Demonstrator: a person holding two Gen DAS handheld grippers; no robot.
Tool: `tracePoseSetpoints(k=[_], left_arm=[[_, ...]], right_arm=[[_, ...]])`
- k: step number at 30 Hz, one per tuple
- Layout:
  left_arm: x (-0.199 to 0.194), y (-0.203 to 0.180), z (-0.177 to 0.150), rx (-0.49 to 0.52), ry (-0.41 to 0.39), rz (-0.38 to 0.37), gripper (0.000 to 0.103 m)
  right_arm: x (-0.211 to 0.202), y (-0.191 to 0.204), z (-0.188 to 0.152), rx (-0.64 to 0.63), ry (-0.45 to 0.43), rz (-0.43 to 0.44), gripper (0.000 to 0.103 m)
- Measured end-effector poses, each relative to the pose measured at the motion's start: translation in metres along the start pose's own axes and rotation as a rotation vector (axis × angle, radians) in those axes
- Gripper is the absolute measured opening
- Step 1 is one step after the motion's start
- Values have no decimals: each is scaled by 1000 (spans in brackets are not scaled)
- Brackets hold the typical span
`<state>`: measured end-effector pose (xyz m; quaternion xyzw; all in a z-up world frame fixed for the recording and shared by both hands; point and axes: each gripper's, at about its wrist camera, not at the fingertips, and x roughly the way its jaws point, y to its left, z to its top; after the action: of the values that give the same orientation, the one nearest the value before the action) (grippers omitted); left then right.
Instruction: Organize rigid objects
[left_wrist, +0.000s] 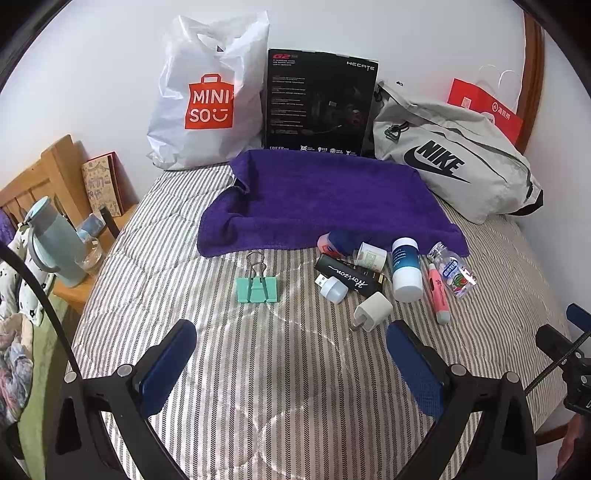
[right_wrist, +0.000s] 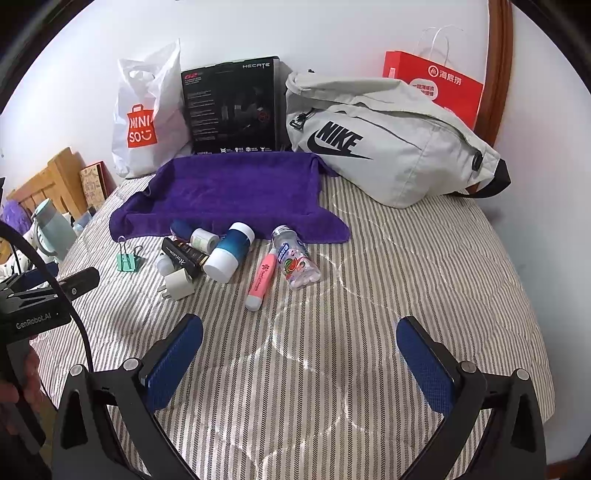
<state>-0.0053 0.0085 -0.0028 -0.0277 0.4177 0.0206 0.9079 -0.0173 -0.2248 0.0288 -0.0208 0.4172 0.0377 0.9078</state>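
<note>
On a striped bedspread (left_wrist: 280, 369), we hold both claws spread wide and empty: the left gripper (left_wrist: 291, 354) hovers short of a mint binder clip (left_wrist: 257, 289), the right gripper (right_wrist: 300, 350) short of a pink highlighter (right_wrist: 260, 278). The rigid objects lie jumbled along the near edge of a purple towel (left_wrist: 325, 199): a white-and-blue bottle (left_wrist: 405, 268), a black tube (left_wrist: 349, 275), a white charger plug (left_wrist: 372, 310), a clear candy bottle (left_wrist: 452, 272) and a small white USB light (left_wrist: 331, 286), several touching one another. We judge the sorting not yet begun. To start cleanly, we would take the outliers first, the clip standing alone and the highlighter at the pile's edge, closing across each one's narrow width so that neighbours stay undisturbed; the round bottles look likely to roll if nudged.
</note>
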Motion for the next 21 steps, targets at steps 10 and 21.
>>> tracePoseSetpoints(k=[10,21], left_arm=[[2,5,3,-1,-13,21,103],[41,19,12,-12,44,63,103]], right_arm=[[0,0,1,-2,0,4,103],[19,-7,11,5,18,15,103]])
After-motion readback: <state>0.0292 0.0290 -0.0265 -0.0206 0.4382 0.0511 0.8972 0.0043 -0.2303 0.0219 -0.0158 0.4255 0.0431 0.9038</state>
